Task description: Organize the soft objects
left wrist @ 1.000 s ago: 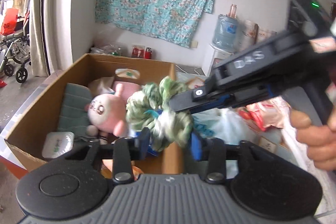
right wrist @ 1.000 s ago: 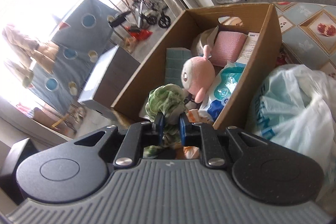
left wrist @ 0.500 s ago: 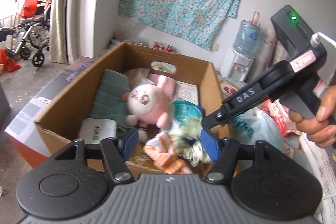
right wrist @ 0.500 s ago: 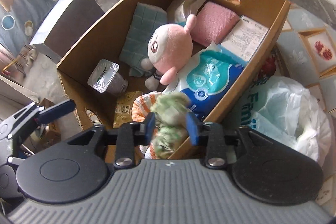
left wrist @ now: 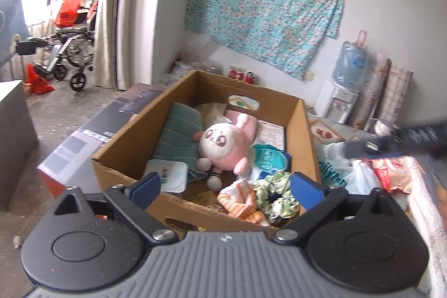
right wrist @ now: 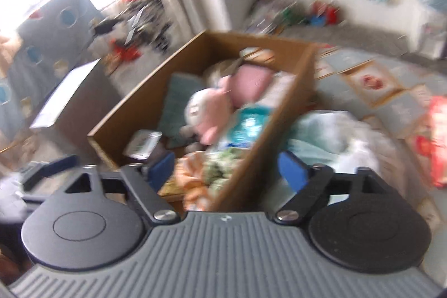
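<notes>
Lying in the near right corner of the cardboard box (left wrist: 131,147), the green-and-white scrunchie (left wrist: 275,193) rests against an orange striped cloth (left wrist: 240,203), free of both tools. Left gripper (left wrist: 223,187) hangs above the box's near edge with its jaws spread wide and nothing between them; right gripper (right wrist: 226,165) is likewise wide open and empty, its view smeared by motion blur. Scrunchie reads as light, limp and springy: it should bunch under any pinch, so a bite across one thick fold of the ruffle looks safest, since a shallow nip on the frill may slip off. Box is crowded. Pink plush toy (left wrist: 223,143) sprawls in the middle over a teal folded cloth (left wrist: 178,136), a sealed white tub (left wrist: 170,178) sits at the near left, a blue-and-white soft pack (left wrist: 268,161) lies just behind the scrunchie. Outside the right wall, a white plastic bag (left wrist: 335,172) crowds that side. Any reach into the corner has the box's right wall and the striped cloth close by.
</notes>
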`<act>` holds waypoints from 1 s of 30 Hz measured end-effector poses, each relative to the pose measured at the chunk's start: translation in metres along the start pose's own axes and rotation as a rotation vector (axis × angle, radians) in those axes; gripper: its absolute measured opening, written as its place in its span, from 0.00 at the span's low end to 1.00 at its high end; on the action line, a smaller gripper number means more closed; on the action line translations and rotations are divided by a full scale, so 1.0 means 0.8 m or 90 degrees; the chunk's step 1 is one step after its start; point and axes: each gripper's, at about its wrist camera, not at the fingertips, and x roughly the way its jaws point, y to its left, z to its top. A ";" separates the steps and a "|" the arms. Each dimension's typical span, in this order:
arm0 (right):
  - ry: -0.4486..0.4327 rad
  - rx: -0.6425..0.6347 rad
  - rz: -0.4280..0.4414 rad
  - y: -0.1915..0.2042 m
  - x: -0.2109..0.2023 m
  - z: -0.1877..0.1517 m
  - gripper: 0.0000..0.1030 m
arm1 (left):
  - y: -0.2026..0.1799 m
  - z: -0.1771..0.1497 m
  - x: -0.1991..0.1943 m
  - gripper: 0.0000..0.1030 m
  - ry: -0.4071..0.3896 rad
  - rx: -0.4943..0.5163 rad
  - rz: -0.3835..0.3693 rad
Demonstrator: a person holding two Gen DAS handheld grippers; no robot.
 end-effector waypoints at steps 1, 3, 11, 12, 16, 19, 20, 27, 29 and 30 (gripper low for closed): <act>-0.015 0.008 -0.027 -0.003 -0.010 -0.013 0.87 | -0.002 0.000 -0.004 1.00 0.000 0.001 0.010; -0.035 0.027 -0.067 -0.009 -0.024 -0.039 0.99 | -0.005 0.000 -0.008 1.00 0.010 0.006 0.021; -0.039 0.072 -0.202 -0.021 -0.051 -0.113 0.99 | -0.022 -0.010 -0.015 1.00 0.072 0.003 0.034; -0.042 0.074 -0.215 -0.021 -0.054 -0.118 0.99 | -0.025 -0.013 -0.017 1.00 0.068 0.002 0.040; -0.064 0.067 -0.269 -0.017 -0.065 -0.129 0.99 | -0.042 -0.017 -0.014 1.00 0.083 0.033 0.114; -0.085 0.073 -0.289 -0.013 -0.075 -0.129 0.99 | -0.056 -0.015 -0.007 1.00 0.114 0.086 0.115; -0.090 0.078 -0.288 -0.011 -0.077 -0.127 0.99 | -0.061 -0.017 -0.006 1.00 0.115 0.106 0.108; -0.062 0.100 -0.182 0.005 -0.074 -0.129 0.99 | -0.088 -0.031 -0.005 1.00 0.100 0.145 0.091; -0.053 0.095 -0.175 0.012 -0.068 -0.130 0.99 | -0.091 -0.033 -0.005 1.00 0.101 0.140 0.083; -0.048 0.092 -0.173 0.016 -0.065 -0.129 0.99 | -0.092 -0.033 -0.006 1.00 0.102 0.138 0.082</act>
